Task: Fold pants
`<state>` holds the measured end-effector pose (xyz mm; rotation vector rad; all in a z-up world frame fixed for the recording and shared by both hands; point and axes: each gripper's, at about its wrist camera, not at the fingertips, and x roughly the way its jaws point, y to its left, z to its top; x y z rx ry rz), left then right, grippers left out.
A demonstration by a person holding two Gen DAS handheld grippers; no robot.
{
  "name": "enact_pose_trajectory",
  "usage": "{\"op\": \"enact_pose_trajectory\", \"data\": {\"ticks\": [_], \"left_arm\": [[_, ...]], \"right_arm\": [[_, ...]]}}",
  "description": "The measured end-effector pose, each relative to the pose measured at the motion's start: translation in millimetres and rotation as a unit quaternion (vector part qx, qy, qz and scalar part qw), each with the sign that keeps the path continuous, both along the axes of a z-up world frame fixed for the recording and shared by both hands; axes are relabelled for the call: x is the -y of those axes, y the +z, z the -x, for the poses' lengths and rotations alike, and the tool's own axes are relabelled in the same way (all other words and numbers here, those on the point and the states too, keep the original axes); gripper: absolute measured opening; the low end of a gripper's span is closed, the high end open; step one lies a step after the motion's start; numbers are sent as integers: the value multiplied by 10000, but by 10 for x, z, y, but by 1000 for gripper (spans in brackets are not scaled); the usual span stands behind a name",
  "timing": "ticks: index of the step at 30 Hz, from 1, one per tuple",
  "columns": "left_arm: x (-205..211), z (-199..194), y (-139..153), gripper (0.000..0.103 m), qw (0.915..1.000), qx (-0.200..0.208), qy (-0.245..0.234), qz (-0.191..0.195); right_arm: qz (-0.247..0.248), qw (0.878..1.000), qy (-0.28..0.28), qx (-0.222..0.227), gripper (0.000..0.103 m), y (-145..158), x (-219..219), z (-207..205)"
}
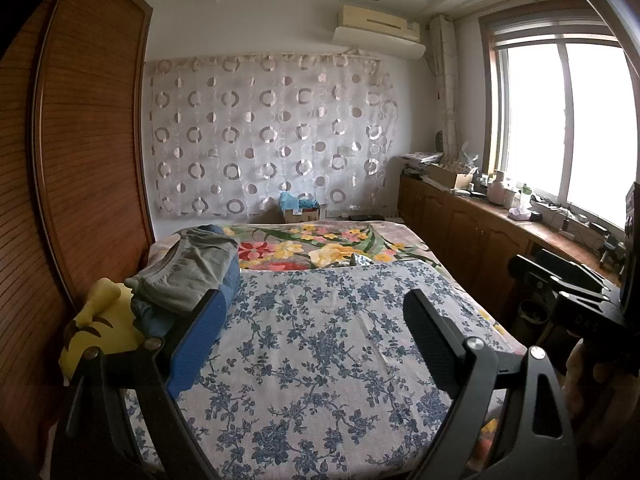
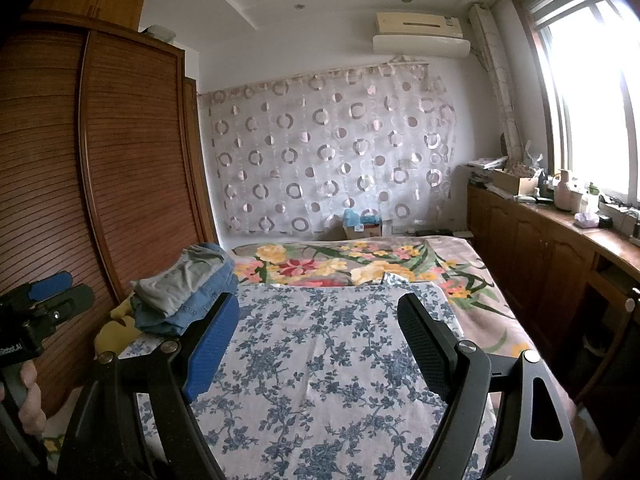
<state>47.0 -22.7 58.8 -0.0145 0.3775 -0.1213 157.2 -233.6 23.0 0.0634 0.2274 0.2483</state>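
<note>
A stack of folded pants lies at the bed's left edge, with grey pants (image 1: 188, 276) (image 2: 180, 286) on top of blue jeans (image 1: 230, 280) (image 2: 208, 300). My left gripper (image 1: 316, 296) hovers open over the blue floral cloth (image 1: 320, 360), just right of the stack, with nothing between its fingers. My right gripper (image 2: 320, 300) is open too and empty over the same cloth (image 2: 320, 360). Each gripper shows at the edge of the other's view: the right gripper (image 1: 540, 282) at the far right and the left gripper (image 2: 78, 289) at the far left. No unfolded pants are in sight.
A yellow plush toy (image 1: 100, 332) (image 2: 116, 330) sits beside the stack. A flowered blanket (image 1: 320, 246) covers the far half of the bed. A slatted wooden wardrobe (image 1: 80, 160) stands close on the left. A low cabinet (image 1: 472, 224) with clutter runs under the window on the right.
</note>
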Motion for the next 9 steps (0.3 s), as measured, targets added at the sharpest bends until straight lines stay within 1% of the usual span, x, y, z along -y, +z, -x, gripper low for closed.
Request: {"op": "enact_pose_trajectory", "data": {"ticks": [9], "left_arm": [[12, 3, 0, 91, 10000, 8, 4, -9]], "right_arm": [[-3, 10000, 0, 0, 83, -5, -6, 0]]}}
